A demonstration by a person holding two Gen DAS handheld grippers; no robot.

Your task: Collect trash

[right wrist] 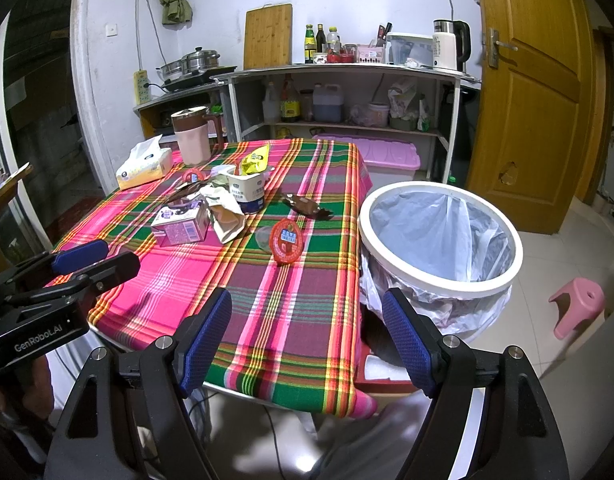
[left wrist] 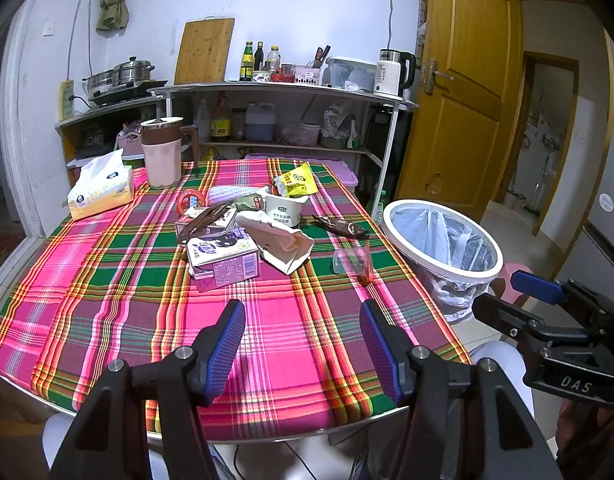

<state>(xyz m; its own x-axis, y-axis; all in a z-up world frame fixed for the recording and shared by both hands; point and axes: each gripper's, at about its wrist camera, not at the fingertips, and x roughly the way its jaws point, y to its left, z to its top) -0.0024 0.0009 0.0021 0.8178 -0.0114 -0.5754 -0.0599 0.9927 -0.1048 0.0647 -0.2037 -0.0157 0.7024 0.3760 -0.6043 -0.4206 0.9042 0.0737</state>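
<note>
Kitchen corner, white walls, wooden door (left wrist: 467,92) at right, metal shelf unit (left wrist: 283,92) behind with bottles, kettle, cutting board. Plaid tablecloth (left wrist: 267,332) in pink, green and red covers the table in front.

Trash sits clustered mid-table: purple milk carton (left wrist: 223,260) lying on its side, crumpled beige paper bag (left wrist: 283,244) touching it at right, white yogurt cup (left wrist: 284,210) upright just behind, yellow snack packet (left wrist: 297,180) behind the cup, brown wrapper (left wrist: 339,227) flat to the right of the cup, well apart from the carton. Small clear jelly cup with red lid (right wrist: 286,242) lies tipped on its side near the table's right edge, nearest the bin. Second red-lidded jelly cup (left wrist: 191,200) at the back of the pile.

Tissue pack (left wrist: 101,190) and pink jug (left wrist: 162,152) at far left corner of the table, apart from the trash.

White-rimmed trash bin (left wrist: 443,236) with clear liner stands on the floor just beside the table's right edge. Pink stool (right wrist: 579,304) on the floor beyond it.

Left gripper (left wrist: 303,344) hovers over the near edge of the cloth, jaws spread, nothing between the blue pads. Right gripper (right wrist: 307,336) hovers at the table's near right corner, jaws wide apart, empty too.
</note>
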